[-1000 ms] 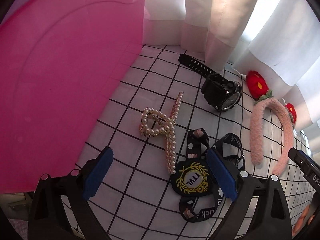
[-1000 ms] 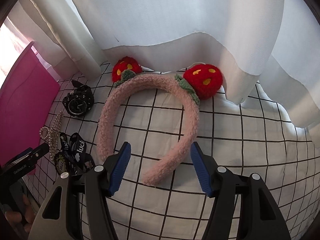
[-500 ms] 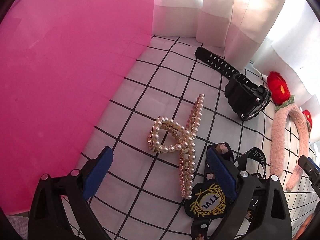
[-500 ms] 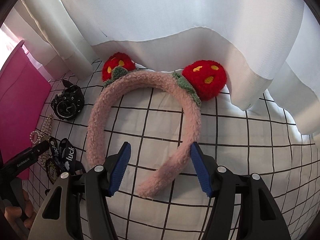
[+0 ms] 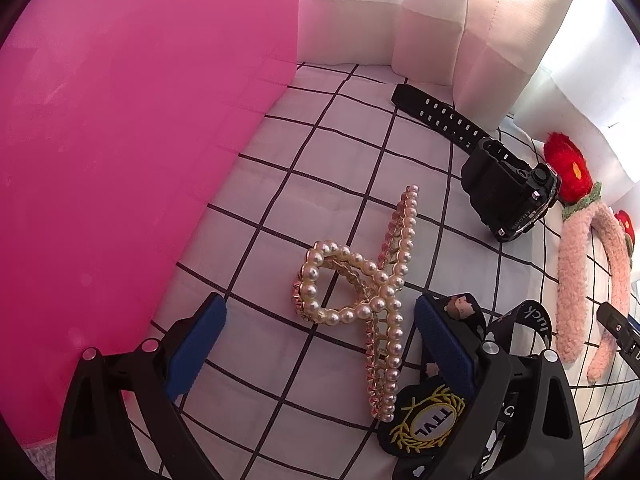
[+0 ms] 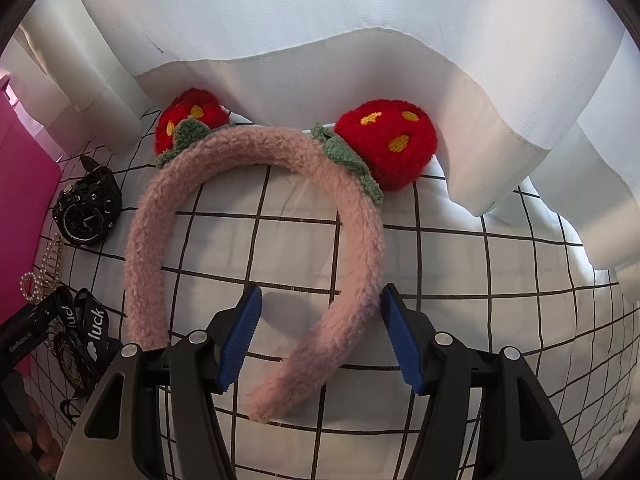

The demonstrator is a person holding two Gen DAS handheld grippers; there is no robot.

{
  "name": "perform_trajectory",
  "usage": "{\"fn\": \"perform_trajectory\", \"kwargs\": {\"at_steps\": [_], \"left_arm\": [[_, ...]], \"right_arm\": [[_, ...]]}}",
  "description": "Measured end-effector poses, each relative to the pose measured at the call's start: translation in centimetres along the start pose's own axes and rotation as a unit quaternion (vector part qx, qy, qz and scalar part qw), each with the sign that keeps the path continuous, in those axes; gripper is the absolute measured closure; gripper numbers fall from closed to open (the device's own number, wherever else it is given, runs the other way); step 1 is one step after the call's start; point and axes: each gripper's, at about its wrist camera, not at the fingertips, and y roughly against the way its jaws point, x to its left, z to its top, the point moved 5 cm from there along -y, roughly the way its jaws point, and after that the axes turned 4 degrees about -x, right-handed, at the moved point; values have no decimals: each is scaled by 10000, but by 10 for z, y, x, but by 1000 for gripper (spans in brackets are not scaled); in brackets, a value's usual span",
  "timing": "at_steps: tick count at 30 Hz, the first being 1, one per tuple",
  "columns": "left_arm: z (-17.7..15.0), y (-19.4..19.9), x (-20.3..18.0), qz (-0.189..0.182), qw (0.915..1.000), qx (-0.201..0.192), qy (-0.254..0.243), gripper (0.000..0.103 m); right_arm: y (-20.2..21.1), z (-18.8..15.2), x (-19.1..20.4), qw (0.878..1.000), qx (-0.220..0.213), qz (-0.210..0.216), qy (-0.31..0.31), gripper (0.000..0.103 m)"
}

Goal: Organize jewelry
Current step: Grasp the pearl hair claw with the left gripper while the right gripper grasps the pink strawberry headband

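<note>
Nothing looks sorted yet; every piece lies loose on the checked cloth (image 5: 352,128), so by my reckoning the job is at its very start.

The left gripper (image 5: 320,344) is spread wide and holds nothing. The pearl clip (image 5: 372,300) lies flat between its fingers, touched by neither, near the cloth's left edge where a pink box (image 5: 120,140) stands. Just right of the clip is a black lanyard (image 5: 428,420) with a gold badge, partly under the right finger. The black watch (image 5: 508,196) sits further back, towards the curtain (image 6: 360,20) at the far edge.

The right gripper (image 6: 320,340) is likewise wide open and empty. It straddles one leg of the pink headband (image 6: 356,248); whether the pad brushes the fuzz I cannot tell. The headband lies flat, its strawberry ears against the curtain hem.

Both hands seem poised for a first pick, clip and headband. Where the pieces are meant to go I can't make out, possibly the pink box.
</note>
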Motion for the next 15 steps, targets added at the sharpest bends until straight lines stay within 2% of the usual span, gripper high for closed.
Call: {"fn": "perform_trajectory", "kwargs": {"at_steps": [7, 9, 11, 13, 15], "left_arm": [[2, 10, -15, 171, 9995, -182, -187, 10], [-2, 18, -21, 206, 9987, -289, -355, 18], [-2, 20, -26, 162, 9984, -332, -426, 24], [-1, 21, -35, 92, 9982, -351, -474, 31], [-2, 24, -41, 40, 9978, -363, -553, 43]], "right_arm": [[0, -1, 14, 9997, -183, -116, 98, 46], [1, -2, 17, 9996, -222, -132, 142, 55], [3, -3, 20, 9993, -268, -165, 186, 83], [4, -4, 23, 9993, -277, -169, 179, 85], [6, -7, 24, 9993, -294, -172, 164, 87]]}}
